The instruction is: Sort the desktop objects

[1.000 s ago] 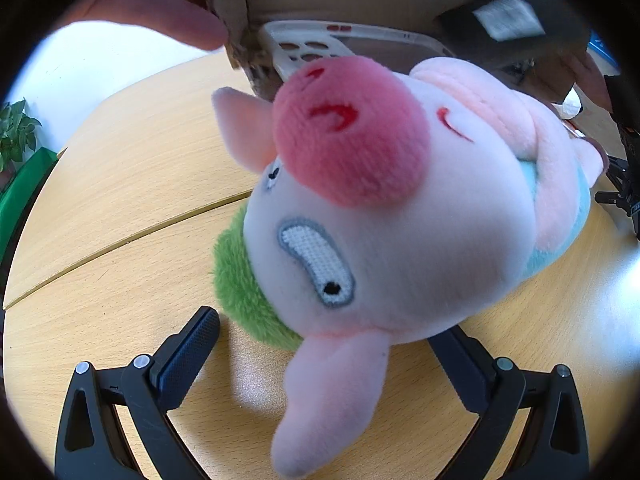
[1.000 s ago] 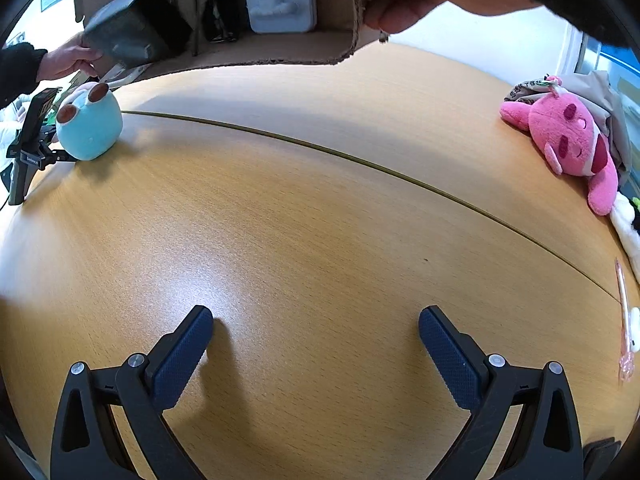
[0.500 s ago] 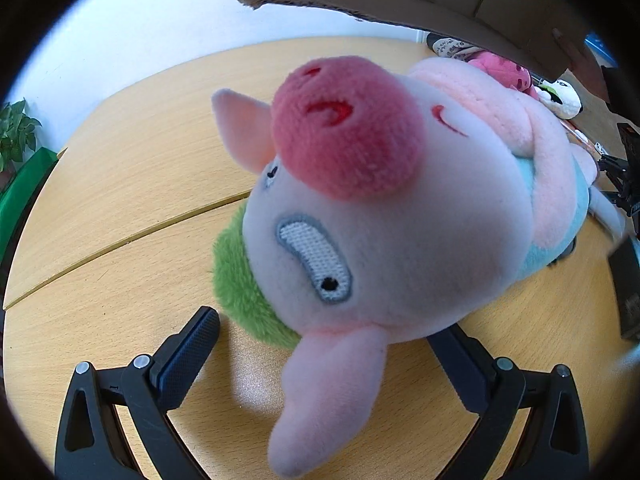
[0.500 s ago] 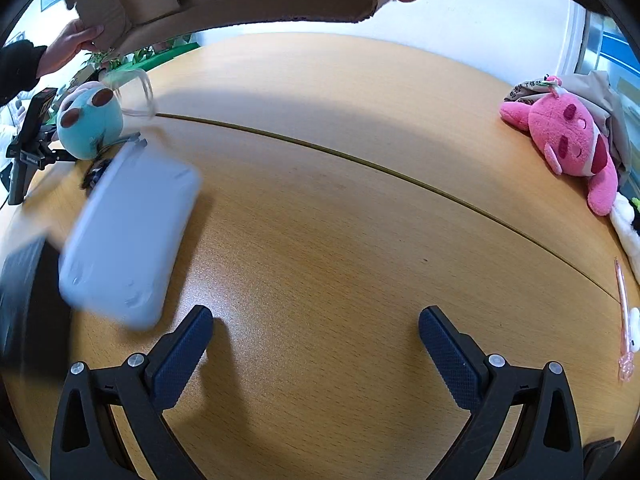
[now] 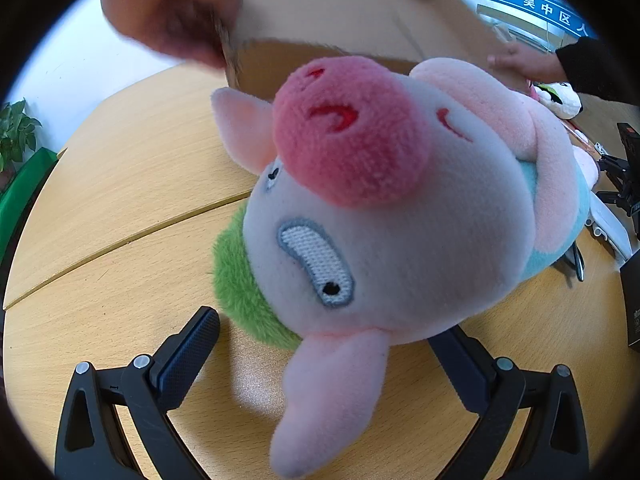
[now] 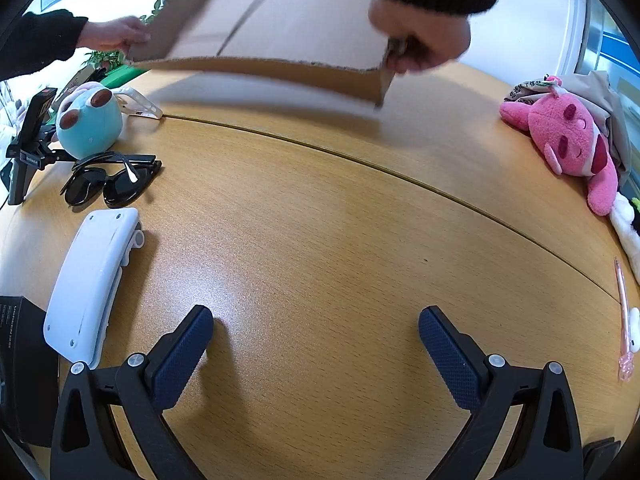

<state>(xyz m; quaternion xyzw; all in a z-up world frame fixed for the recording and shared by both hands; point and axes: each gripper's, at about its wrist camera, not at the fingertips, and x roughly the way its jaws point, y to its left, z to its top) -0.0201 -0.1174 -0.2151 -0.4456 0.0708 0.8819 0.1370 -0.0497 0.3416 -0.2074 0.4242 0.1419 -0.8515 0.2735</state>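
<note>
A pink pig plush (image 5: 392, 224) with a green tuft lies on the wooden table (image 5: 120, 208), filling the left wrist view. My left gripper (image 5: 328, 344) is open, its fingers either side of the pig's lower ear. My right gripper (image 6: 316, 340) is open and empty over bare table (image 6: 320, 220). In the right wrist view, at the left, lie black sunglasses (image 6: 112, 184), a white flat device (image 6: 90, 284), a teal plush (image 6: 88, 120), a clear phone case (image 6: 136, 106) and a black box (image 6: 20, 368).
Two hands hold a tilted cardboard box (image 6: 280, 28) above the far side of the table; it also shows in the left wrist view (image 5: 340, 20). A pink plush (image 6: 568, 140) and a pink pen (image 6: 624, 320) lie at the right. A black stand (image 6: 28, 140) is at the far left.
The cardboard box was tipped and several objects fell out onto the table's left side; they now lie still. The box has been lifted. Both grippers stayed put.
</note>
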